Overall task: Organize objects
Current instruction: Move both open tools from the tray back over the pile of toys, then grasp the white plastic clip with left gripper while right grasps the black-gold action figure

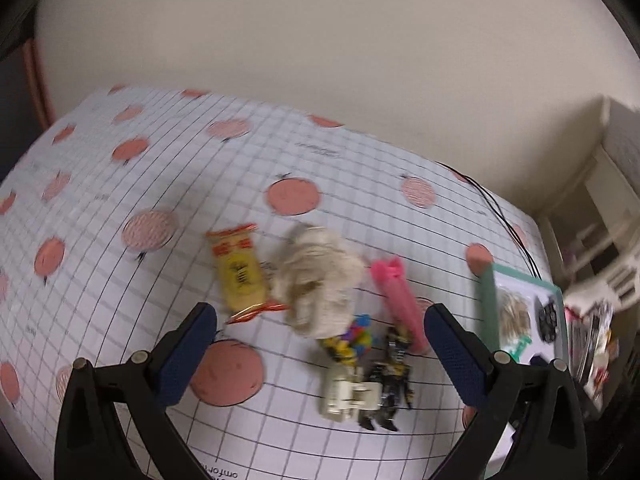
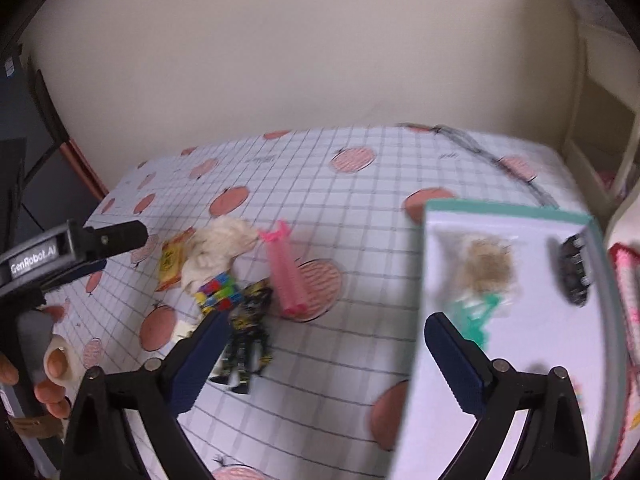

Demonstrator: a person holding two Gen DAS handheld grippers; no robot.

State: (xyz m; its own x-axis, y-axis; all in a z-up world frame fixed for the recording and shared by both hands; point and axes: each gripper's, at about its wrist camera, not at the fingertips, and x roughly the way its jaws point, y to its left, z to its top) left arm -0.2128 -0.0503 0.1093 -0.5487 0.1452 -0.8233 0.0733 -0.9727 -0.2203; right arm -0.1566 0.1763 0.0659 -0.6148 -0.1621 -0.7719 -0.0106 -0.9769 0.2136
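Plain cream wall behind the table, grid-and-peach cloth spread over it. Right of the table, pale shelving, blurred, possibly a cabinet. Left of it, dark furniture.

"GenRobot.AI" can be read in white letters on a grey label fixed to the left gripper's body at the scene's left. Printing is seen on the yellow snack packet and the tablecloth's near edge, but neither can be read.
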